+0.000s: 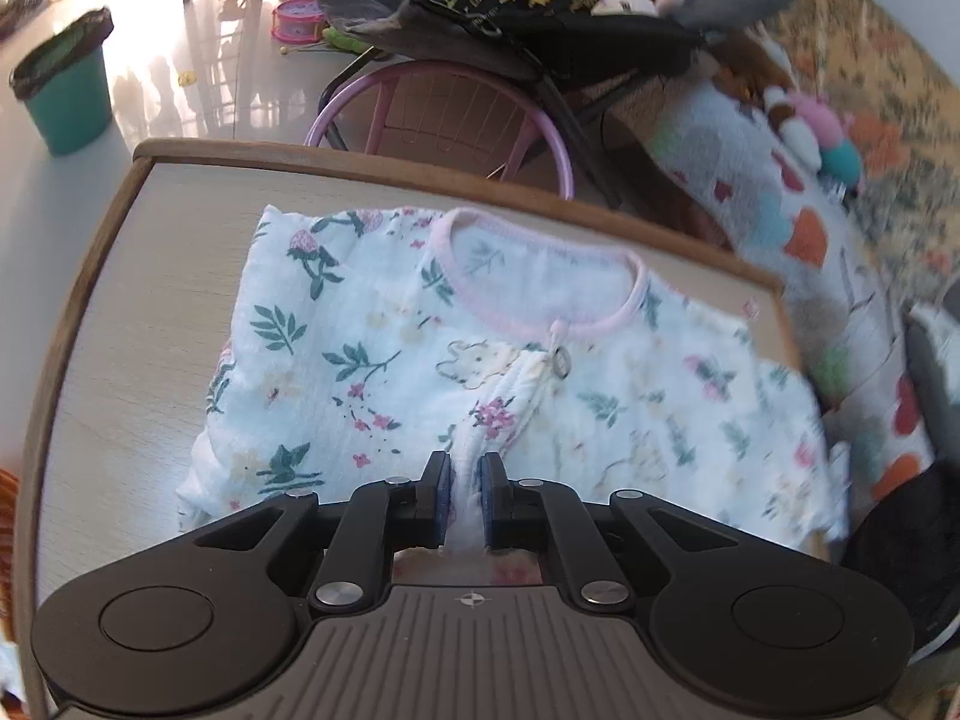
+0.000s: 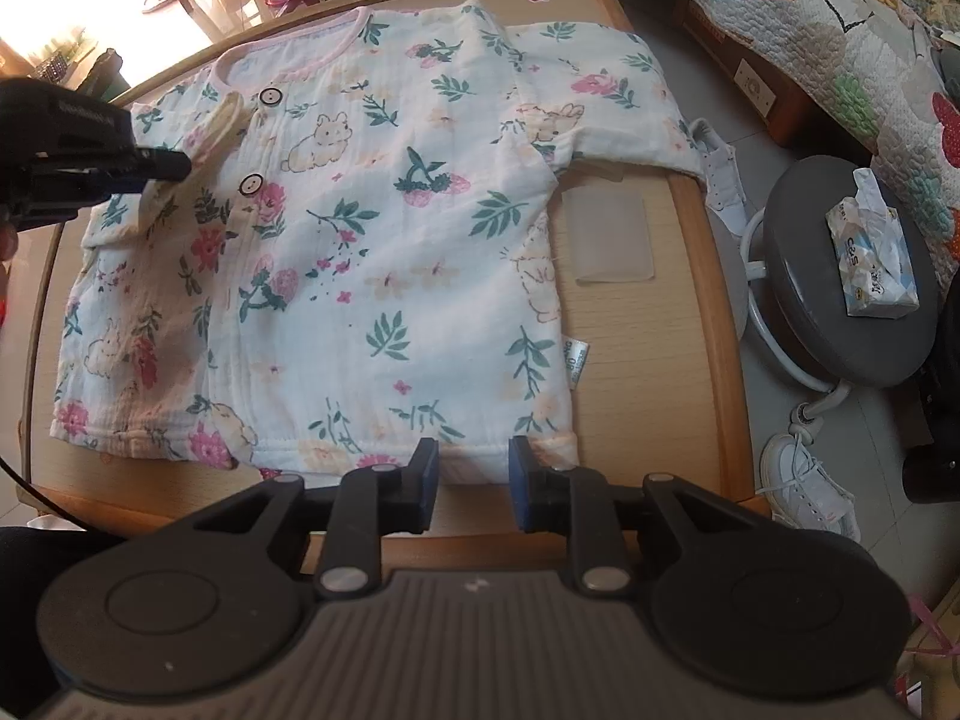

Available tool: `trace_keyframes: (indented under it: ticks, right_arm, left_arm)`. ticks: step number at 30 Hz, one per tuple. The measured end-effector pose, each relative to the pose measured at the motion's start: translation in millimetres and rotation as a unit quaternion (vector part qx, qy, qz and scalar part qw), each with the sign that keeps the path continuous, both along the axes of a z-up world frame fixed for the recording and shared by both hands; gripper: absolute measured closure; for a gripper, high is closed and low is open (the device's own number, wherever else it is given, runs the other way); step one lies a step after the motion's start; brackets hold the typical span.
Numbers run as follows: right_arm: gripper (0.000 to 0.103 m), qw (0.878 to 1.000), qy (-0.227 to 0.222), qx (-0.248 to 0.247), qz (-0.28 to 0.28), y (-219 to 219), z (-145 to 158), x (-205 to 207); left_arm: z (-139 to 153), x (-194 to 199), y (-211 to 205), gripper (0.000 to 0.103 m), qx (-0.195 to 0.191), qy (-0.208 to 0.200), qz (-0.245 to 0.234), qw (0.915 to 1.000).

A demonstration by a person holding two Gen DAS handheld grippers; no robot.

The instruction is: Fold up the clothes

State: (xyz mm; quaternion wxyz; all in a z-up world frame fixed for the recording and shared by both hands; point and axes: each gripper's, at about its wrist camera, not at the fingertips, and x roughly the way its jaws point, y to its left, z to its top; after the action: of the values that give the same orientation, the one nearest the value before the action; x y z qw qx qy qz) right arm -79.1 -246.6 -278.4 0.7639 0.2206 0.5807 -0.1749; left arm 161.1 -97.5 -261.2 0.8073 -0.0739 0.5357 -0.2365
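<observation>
Floral baby top spread flat on the wooden surface [image 2: 636,324].

The left hand-held gripper [image 1: 465,489] pinches a ridge of the floral top [image 2: 372,228], seen at nine o'clock in the right wrist view. The right hand-held gripper [image 2: 473,483] hovers at the hem at six o'clock, jaws parted, gripping nothing.

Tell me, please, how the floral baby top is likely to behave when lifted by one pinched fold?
The floral top looks like thin crinkled cloth, so it would likely drape limply. The left gripper already bunches a fold easily, which suggests it is light and apt to drag.
</observation>
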Motion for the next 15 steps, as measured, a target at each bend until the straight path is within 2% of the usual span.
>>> trace_keyframes:
  ticks: [3,9,11,15]
  right_arm:
    - [0.078,1.000,-0.001,0.001,-0.001,-0.9,0.1,-0.7]
    - [0.078,1.000,0.000,0.000,-0.001,-1.2,0.2,-1.3]
    - [0.078,1.000,0.000,0.001,-0.001,-1.7,0.2,-1.6]
    - [0.078,1.000,0.000,0.003,-0.003,-3.4,0.2,-1.8]
  left_arm:
    - [3.0,3.0,3.7,0.093,-0.030,0.017,0.022,0.9992]
    - [-19.7,1.5,-2.5,0.091,-0.025,0.036,0.035,0.9984]
    - [-27.4,-2.3,-3.3,0.087,-0.031,0.040,0.042,0.9979]
    - [-29.2,-6.1,-5.9,0.080,-0.025,0.026,0.018,0.9992]
